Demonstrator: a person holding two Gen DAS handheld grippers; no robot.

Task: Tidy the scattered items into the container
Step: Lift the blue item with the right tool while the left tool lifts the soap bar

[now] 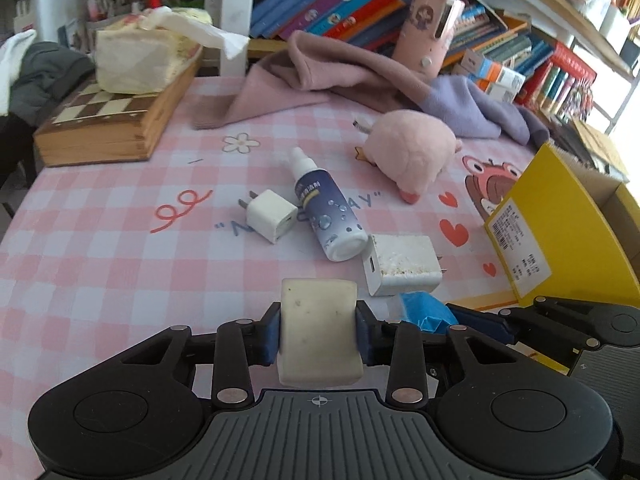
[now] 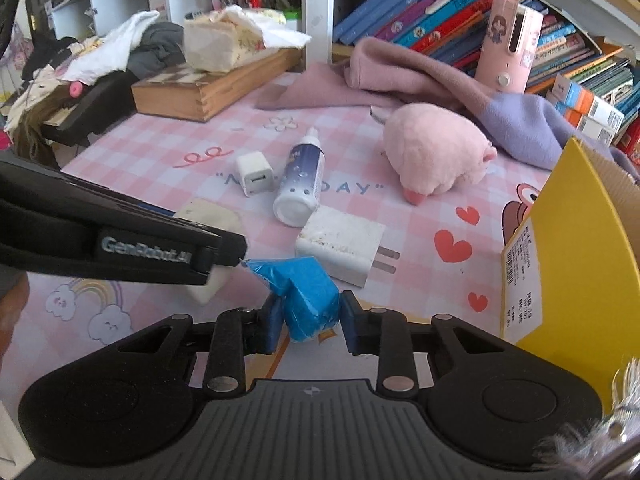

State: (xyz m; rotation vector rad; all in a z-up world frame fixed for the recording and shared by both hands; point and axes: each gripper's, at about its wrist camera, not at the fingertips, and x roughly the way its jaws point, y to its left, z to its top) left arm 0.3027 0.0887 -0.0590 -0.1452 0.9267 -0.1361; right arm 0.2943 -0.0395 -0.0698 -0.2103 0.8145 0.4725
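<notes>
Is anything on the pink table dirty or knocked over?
Yes. The spray bottle lies on its side between the two chargers. The bigger white charger has brownish specks along its edge, so it looks grubby. Nothing looks spilled.

A cream eraser block [image 1: 318, 336] stands upright on the pink checked cloth, just in front of the large white charger [image 1: 402, 265]. A crumpled blue wad [image 2: 310, 298] lies beside that charger. Behind it – a spray bottle [image 1: 328, 208] on its side, a small white plug [image 1: 270, 215]. The yellow box [image 1: 560, 232] stands to its right.
</notes>
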